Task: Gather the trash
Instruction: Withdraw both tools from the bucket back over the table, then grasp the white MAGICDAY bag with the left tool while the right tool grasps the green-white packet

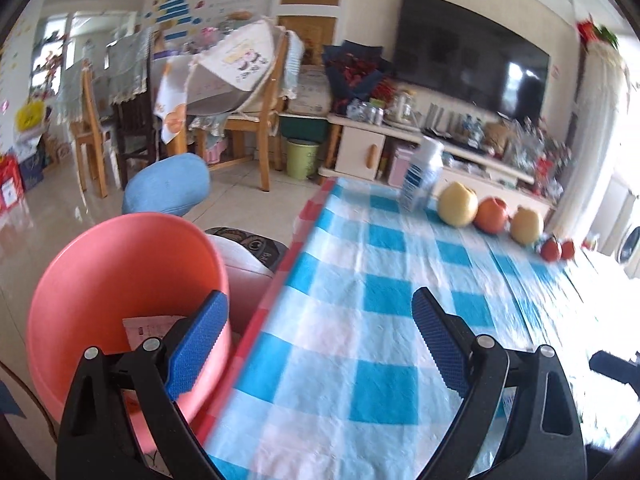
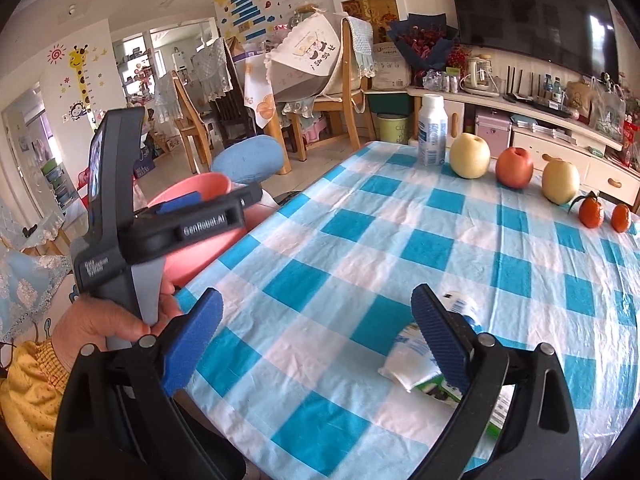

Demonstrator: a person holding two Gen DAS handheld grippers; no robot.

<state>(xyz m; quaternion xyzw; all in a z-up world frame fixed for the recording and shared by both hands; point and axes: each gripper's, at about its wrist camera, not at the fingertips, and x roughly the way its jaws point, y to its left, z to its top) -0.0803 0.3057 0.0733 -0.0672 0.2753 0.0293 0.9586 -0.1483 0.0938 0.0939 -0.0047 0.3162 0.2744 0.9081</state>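
A pink bin (image 1: 120, 280) stands on the floor beside the table's left edge, with a paper scrap (image 1: 146, 330) inside. My left gripper (image 1: 320, 344) is open and empty, its left finger over the bin's rim and its right finger over the checked tablecloth (image 1: 360, 320). In the right wrist view the left gripper (image 2: 192, 204) is held above the bin (image 2: 200, 236). My right gripper (image 2: 318, 340) is open over the table (image 2: 360, 240). A crumpled white, blue and green wrapper (image 2: 416, 364) lies on the cloth, partly hidden behind its right finger.
At the table's far edge stand a white bottle (image 2: 432, 136), two yellow pears (image 2: 470, 156), a red apple (image 2: 514, 168) and two tangerines (image 2: 591, 211). A blue cushion (image 1: 168, 186), wooden chairs (image 1: 256, 120) and a TV cabinet (image 1: 440, 148) lie beyond.
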